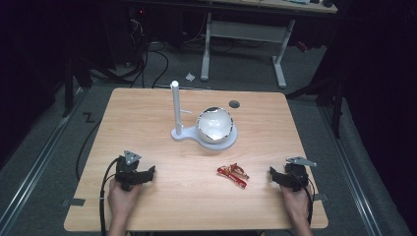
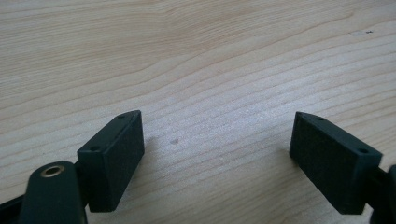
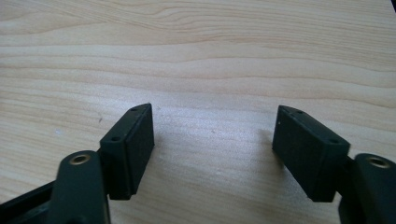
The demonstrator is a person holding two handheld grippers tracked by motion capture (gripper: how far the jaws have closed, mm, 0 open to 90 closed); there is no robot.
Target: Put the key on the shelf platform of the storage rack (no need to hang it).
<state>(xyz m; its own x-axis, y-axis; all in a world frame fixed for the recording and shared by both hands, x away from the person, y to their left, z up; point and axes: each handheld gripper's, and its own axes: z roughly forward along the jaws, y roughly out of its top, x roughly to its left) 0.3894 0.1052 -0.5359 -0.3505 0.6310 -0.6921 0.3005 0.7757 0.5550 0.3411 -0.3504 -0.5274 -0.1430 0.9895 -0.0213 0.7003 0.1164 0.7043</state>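
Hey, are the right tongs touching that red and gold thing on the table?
Apart. The high view shows bare wood between the right tongs and the red and gold thing; the right gripper view shows nothing between the open jaws.

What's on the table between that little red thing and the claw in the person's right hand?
Nothing: in the high view, only bare table lies between the red item and the right gripper. The right gripper view likewise shows plain wood between its open jaws.

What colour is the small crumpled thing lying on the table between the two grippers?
Red with some gold, the wrapper shows best in the high view.
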